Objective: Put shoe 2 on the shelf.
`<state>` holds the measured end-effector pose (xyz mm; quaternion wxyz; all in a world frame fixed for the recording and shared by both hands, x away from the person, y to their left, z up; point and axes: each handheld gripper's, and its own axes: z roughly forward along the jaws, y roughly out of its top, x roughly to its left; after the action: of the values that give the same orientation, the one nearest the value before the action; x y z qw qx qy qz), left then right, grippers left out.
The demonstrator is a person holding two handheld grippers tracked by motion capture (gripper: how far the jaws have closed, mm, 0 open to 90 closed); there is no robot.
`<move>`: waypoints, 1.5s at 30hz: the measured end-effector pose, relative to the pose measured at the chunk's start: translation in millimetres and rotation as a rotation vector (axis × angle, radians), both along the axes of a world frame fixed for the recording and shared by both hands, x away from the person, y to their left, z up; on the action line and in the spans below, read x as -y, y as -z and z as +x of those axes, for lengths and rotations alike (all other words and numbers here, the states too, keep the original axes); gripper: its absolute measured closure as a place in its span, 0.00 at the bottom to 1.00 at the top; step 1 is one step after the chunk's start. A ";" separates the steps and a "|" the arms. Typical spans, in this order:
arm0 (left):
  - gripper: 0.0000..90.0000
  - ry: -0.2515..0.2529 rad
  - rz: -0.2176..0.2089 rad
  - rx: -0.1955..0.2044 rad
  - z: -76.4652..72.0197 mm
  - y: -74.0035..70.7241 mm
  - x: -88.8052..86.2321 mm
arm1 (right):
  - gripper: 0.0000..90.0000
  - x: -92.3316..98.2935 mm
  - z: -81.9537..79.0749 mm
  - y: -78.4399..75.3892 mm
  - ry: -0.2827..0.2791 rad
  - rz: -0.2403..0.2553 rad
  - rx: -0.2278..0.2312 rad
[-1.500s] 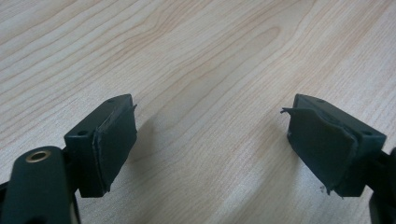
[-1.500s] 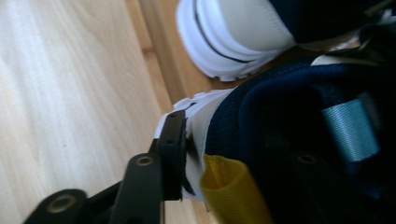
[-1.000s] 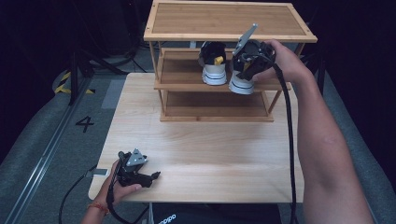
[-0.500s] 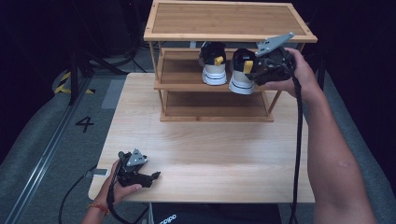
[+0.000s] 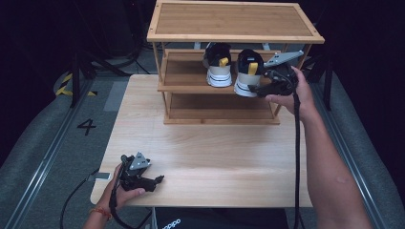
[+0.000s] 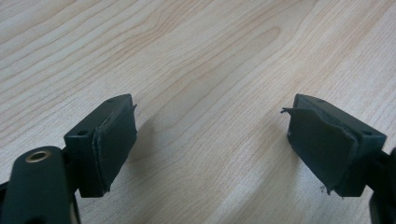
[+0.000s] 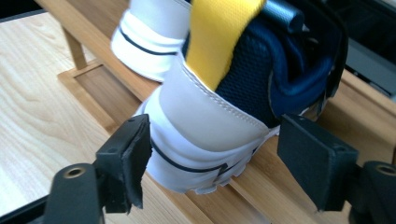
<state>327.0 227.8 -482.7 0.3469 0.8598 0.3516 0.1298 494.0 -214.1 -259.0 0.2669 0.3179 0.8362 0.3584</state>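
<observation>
A: Where is the shoe, and how might it be handled?

B: The right shoe [image 5: 247,76] is seen on the middle shelf of the wooden rack [image 5: 234,33], at about one o'clock on the worktop [image 5: 205,148], heel outward. It is judged light, with a stiff white heel and a soft padded collar; the heel looks the firmest hold. The right tongs [image 7: 212,161] are spread on either side of that heel, apart from it.

A: What is nearby?

B: A second shoe [image 5: 218,64] is set just beside it at nine o'clock, and the top shelf is close overhead. The left tongs [image 6: 210,140] are spread and empty above the worktop, at seven o'clock.
</observation>
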 end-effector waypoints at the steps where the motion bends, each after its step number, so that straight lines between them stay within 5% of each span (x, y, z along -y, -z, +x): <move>1: 0.18 0.000 0.000 0.000 0.0 0.0 0.0 | 0.28 0.9 3.8 3.0 0.022 0.009 -0.011; 10: 0.18 0.006 0.008 0.007 0.5 -0.4 -0.5 | 0.29 2.1 15.8 9.1 0.015 0.062 -0.092; 14: 0.18 0.006 0.008 0.007 0.4 -0.4 -0.5 | 0.42 4.1 22.4 16.0 0.017 0.062 -0.085; 27: 0.18 0.003 -0.001 0.001 0.1 0.0 0.0 | 0.37 0.2 41.0 26.6 0.010 0.039 -0.071; 45: 0.18 0.005 -0.002 0.001 -0.1 0.0 -0.2 | 0.40 9.2 17.1 22.8 -0.006 0.022 -0.044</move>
<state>326.9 228.0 -482.7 0.3481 0.8604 0.3492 0.1290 511.1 -223.3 -281.8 0.2438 0.3263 0.8389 0.3610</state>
